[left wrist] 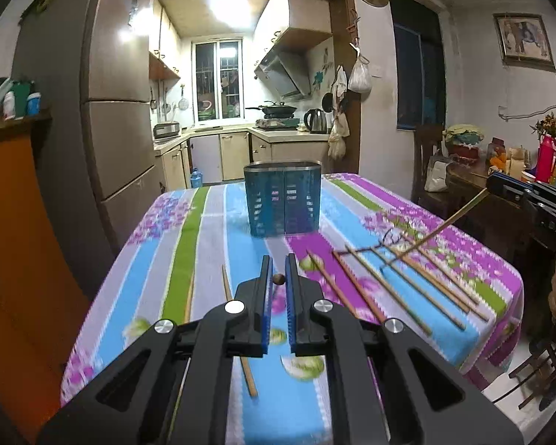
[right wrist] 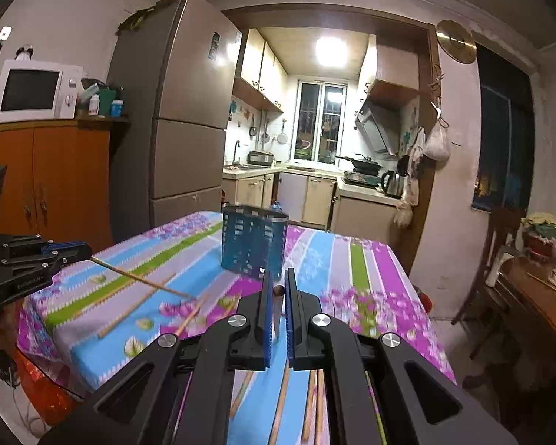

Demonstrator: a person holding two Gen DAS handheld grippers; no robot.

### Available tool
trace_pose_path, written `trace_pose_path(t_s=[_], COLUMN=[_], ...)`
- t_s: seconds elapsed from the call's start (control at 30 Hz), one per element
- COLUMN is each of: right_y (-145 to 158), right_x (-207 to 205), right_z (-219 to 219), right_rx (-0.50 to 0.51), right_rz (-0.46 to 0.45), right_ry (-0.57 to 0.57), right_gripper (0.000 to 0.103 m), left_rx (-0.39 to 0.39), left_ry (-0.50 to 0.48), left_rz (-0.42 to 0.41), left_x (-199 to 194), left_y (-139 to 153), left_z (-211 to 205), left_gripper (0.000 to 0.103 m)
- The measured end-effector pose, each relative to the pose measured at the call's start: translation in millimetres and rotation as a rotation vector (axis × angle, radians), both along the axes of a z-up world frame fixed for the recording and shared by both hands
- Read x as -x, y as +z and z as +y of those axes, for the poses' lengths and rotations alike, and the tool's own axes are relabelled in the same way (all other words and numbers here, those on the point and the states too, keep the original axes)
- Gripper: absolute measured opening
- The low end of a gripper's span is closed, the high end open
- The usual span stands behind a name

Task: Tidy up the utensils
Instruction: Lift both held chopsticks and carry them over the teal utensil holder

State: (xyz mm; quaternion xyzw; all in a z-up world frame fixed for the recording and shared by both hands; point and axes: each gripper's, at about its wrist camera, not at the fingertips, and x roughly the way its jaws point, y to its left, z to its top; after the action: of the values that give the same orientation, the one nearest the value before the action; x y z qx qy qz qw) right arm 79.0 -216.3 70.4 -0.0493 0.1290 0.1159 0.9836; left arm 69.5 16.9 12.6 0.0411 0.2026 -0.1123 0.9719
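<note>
Across the far middle of the desk (left wrist: pixel 189 222), on its striped floral cloth, stands the blue utensil holder (left wrist: pixel 282 200): a perforated plastic basket with a metal rim, upright and divided in two, with nothing seen sticking out of it. Each claw is clenched on one chopstick. The left claw (left wrist: pixel 278 278) pinches its stick end-on, so in the left wrist view only the round brown tip (left wrist: pixel 278 279) shows between the blue ribbed pads; from the right wrist view the same stick (right wrist: pixel 141 280) slants down to the right, its lower end close to the cloth. The right claw (right wrist: pixel 277 291) grips a stick (right wrist: pixel 278 300) near its top, and the left wrist view shows that one angling down toward the loose chopsticks (left wrist: pixel 396 289), which lie fanned on the right side of the desk. One more chopstick (left wrist: pixel 241 337) lies on the near left, just under the left claw.

These sticks are thin, smooth, pale wood or bamboo, and each is held near one end, so I judge either could pivot or slip in the pads on the way to the holder. A trailing lower end might also rake the loose pile and scatter it, or strike the holder's wall and tip it, since the basket looks light.
</note>
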Motion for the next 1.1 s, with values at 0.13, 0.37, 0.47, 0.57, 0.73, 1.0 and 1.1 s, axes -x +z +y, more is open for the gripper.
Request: trace_pose_path(t_s=[0.13,0.37,0.47,0.57,0.73,1.0,1.1], right_y=[23.3,58.0,70.1,80.2,100.2,158.0,176.8], right_x=[-22.3,-43.9,-50.4,-59.2,-83.7,-150.6,-175.4], right_z=[-2.9,-3.1,-2.7,-2.4,6.6,16.0,18.7], right_rx=[-0.023,-0.042,-0.048,-0.064,-0.07,-0.149,-0.162], right_rz=[0.002,-0.008,-0.004,0.014,0.034,-0.004,-0.04], right_ry=[0.034,0.079,0.099,0.125,0.168,0.186,0.164], right_gripper=[0.007,0.007,0.007,0.007,0.007,0.007,0.007], left_rx=[0.012,0.051,0.053,0.066,0.072,0.065,0.093], left_ry=[-0.014,-0.062,-0.081,-0.093,-0.103,-0.103,-0.1], left_rz=[0.006,-0.004,-0.017,-0.025,-0.06,-0.174,-0.206], left_x=[-21.4,-37.7,-39.5,-46.4,-70.3,-137.6,-170.7], left_y=[22.8,54.2,64.5,76.9,102.8,161.3,182.4], left_z=[1.4,-2.3,-4.4,-3.7,-4.5,-20.0,-23.9], left_gripper=[0.005,0.005,0.005,0.005,0.005,0.005,0.005])
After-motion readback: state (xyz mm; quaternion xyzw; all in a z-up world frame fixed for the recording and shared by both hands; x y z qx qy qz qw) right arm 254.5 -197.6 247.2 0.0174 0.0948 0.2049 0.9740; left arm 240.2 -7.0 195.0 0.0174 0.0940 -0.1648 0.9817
